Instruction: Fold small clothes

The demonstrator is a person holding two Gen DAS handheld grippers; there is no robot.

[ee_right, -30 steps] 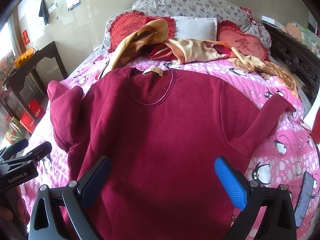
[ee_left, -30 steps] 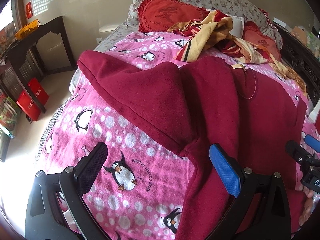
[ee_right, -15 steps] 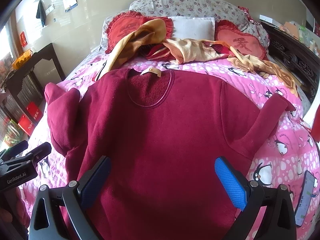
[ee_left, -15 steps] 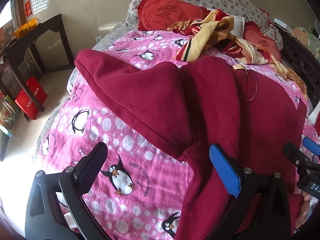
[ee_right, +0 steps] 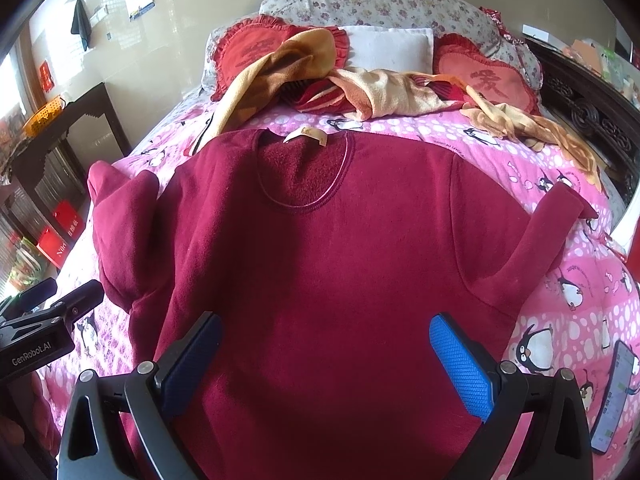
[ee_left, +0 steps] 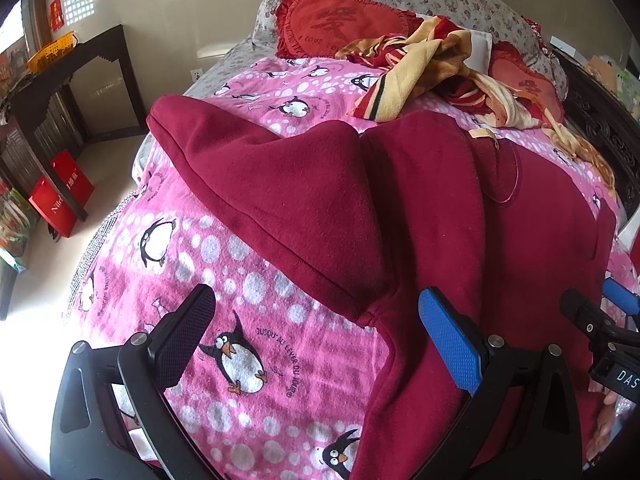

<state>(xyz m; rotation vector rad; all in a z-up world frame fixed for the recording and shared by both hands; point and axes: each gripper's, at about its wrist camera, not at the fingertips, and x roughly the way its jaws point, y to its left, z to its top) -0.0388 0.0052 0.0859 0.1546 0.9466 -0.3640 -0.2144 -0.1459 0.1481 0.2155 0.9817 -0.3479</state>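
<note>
Sweater [ee_right: 340, 264] lies flat, front up, on bed [ee_right: 572, 300], neck twd pillows. L gripper [ee_left: 316, 340] hovers low over sweater's left edge by the folded-back sleeve [ee_left: 280, 184], jaws wide apart, holding nothing. R gripper [ee_right: 328, 356] hangs over the hem area, centred, jaws wide too, empty. Phone [ee_right: 612, 396] near bed edge, at right.

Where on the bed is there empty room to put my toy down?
Bare pink blanket lies left of the red sweater, and a smaller patch right of it, before the phone. Near the pillows, crumpled clothes crowd it.
</note>
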